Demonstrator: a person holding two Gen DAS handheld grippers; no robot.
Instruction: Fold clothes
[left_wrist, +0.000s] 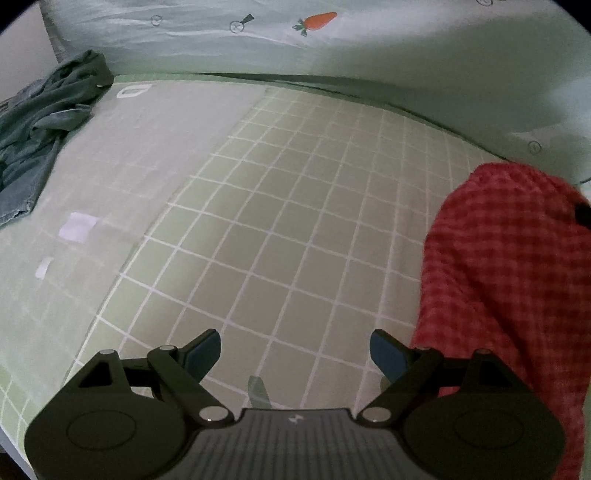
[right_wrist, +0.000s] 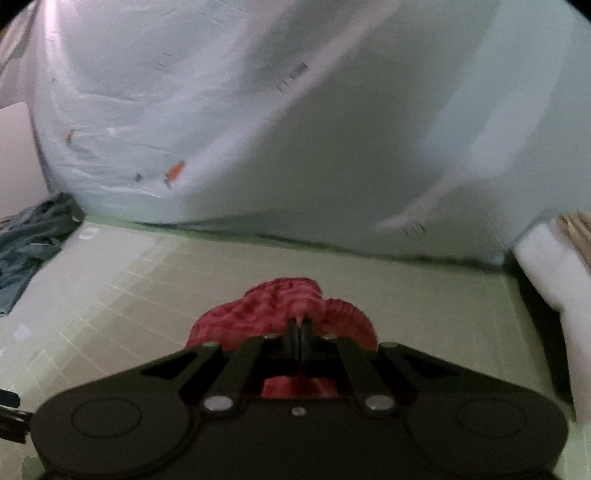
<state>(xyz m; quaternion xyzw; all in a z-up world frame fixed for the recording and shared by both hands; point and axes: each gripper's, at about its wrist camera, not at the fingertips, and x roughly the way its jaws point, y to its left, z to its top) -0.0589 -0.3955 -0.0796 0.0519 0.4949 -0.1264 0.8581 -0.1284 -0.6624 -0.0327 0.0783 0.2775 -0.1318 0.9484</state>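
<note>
A red checked garment (left_wrist: 506, 280) hangs in a bunch at the right of the left wrist view, above the green gridded bed sheet (left_wrist: 280, 221). My left gripper (left_wrist: 295, 354) is open and empty over the sheet, just left of the garment. In the right wrist view my right gripper (right_wrist: 299, 325) is shut on the red checked garment (right_wrist: 258, 317), which bunches around and below the fingers. A small dark part of the right gripper shows at the garment's top right in the left wrist view.
A crumpled pile of dark blue-green clothes (left_wrist: 40, 125) lies at the far left of the bed, also seen in the right wrist view (right_wrist: 29, 236). A pale quilt with carrot prints (left_wrist: 317, 22) runs along the back. A white pillow (right_wrist: 546, 273) sits at right.
</note>
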